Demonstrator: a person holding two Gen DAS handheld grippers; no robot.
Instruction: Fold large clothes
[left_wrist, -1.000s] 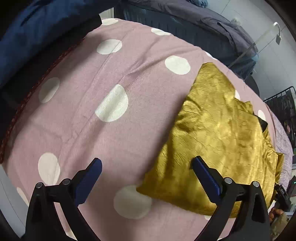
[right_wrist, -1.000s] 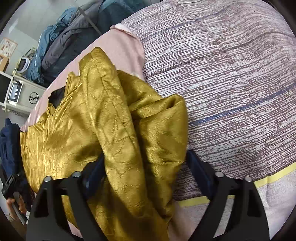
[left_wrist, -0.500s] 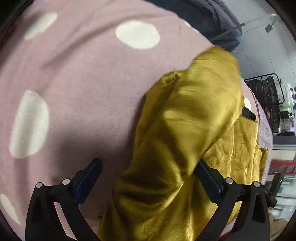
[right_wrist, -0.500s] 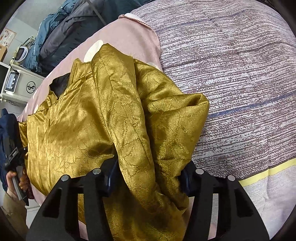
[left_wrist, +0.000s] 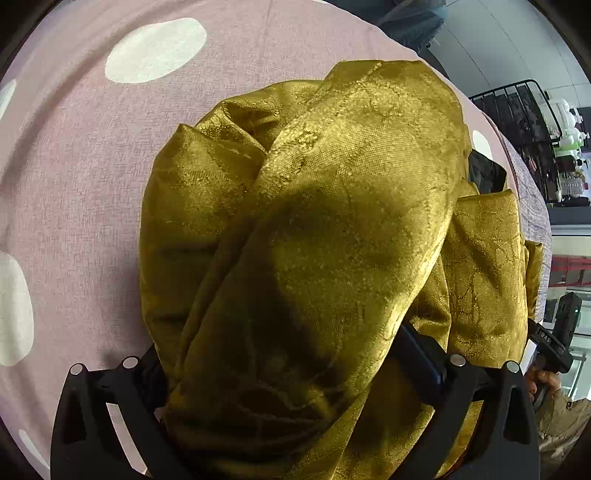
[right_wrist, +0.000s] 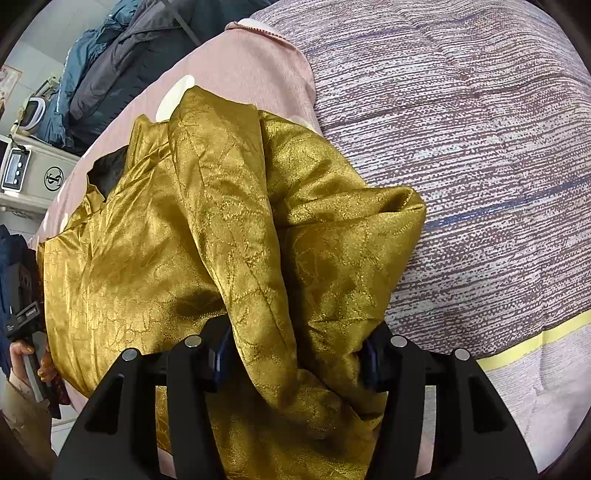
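Bed (right_wrist: 480, 147) carrying a pink spotted blanket and a gold garment

The pink blanket (left_wrist: 92, 166) with white spots is lying beside a striped grey quilt (right_wrist: 461, 110); the gold garment (right_wrist: 147, 258) is lying bunched on the blanket, its folds reaching over the quilt's edge.

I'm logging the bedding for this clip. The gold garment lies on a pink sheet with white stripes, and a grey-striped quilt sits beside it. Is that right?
Not quite. The pink sheet has large white dots, not stripes; the left wrist view shows them clearly. The rest holds: the gold garment lies on it, and the right wrist view shows the grey-striped quilt beside it.
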